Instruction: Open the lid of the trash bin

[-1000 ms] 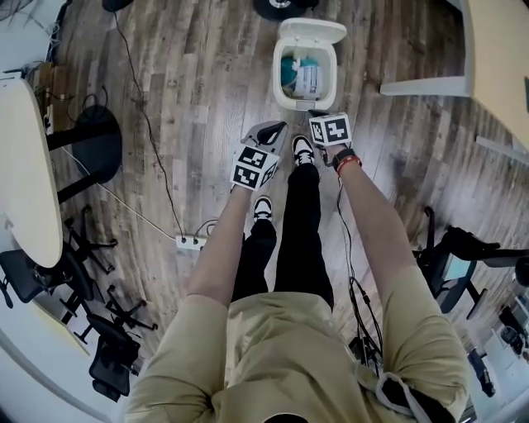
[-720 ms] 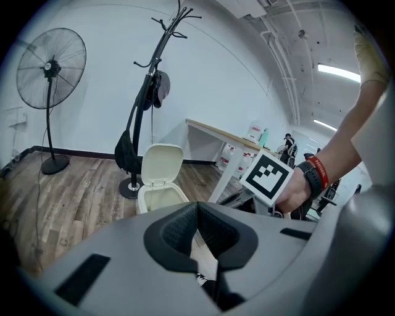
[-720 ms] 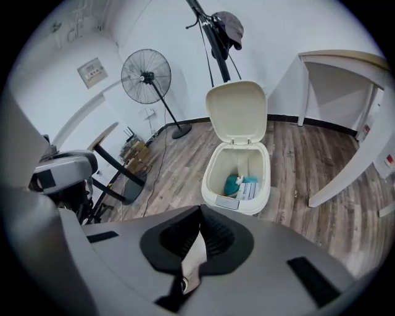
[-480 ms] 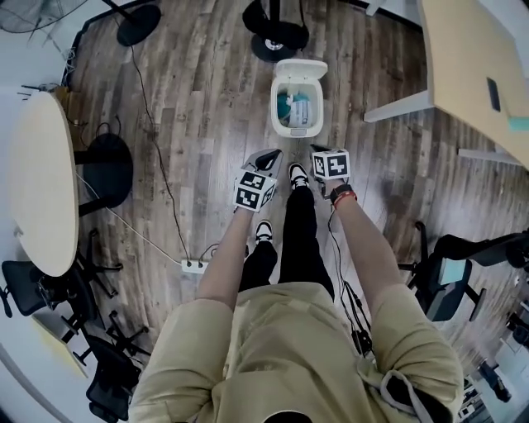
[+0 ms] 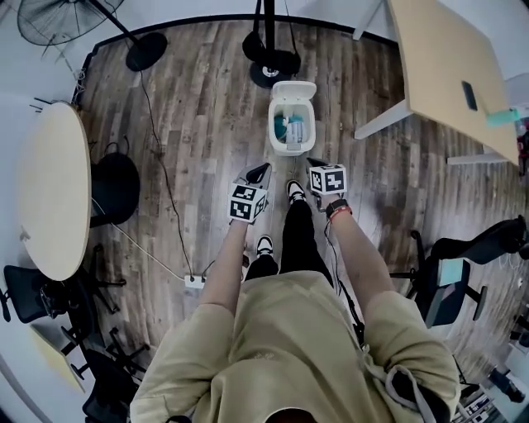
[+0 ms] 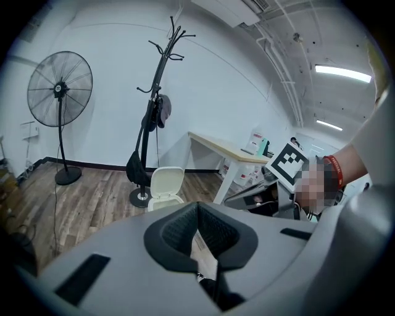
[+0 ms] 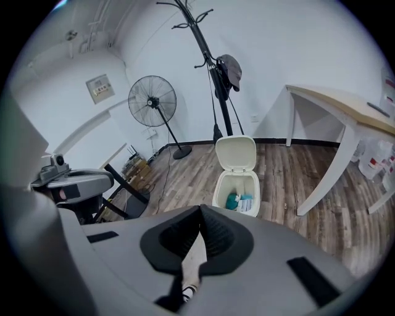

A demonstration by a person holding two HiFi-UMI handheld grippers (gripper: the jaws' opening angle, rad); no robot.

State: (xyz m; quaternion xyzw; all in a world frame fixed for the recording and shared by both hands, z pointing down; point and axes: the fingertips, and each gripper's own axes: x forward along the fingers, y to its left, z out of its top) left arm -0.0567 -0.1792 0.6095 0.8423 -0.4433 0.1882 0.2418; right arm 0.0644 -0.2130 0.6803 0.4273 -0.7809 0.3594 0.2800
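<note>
The white trash bin (image 5: 291, 122) stands on the wood floor with its lid (image 5: 293, 88) swung up and back. Inside lie teal and white items (image 7: 242, 202). The bin (image 7: 236, 182) and its raised lid (image 7: 235, 152) also show in the right gripper view; in the left gripper view the lid (image 6: 167, 182) is upright. My left gripper (image 5: 257, 173) and right gripper (image 5: 316, 164) hang side by side well short of the bin, both shut on nothing.
A coat stand base (image 5: 270, 68) sits just behind the bin. A floor fan (image 5: 58, 18) is at the far left, a light wooden desk (image 5: 445, 74) at the right, a round table (image 5: 51, 190) at the left. A power strip (image 5: 195, 281) and cable lie on the floor.
The person has stepped back from the bin, so it looks smaller and farther off. Both grippers came back with the person, staying shut. The lid stays up.
</note>
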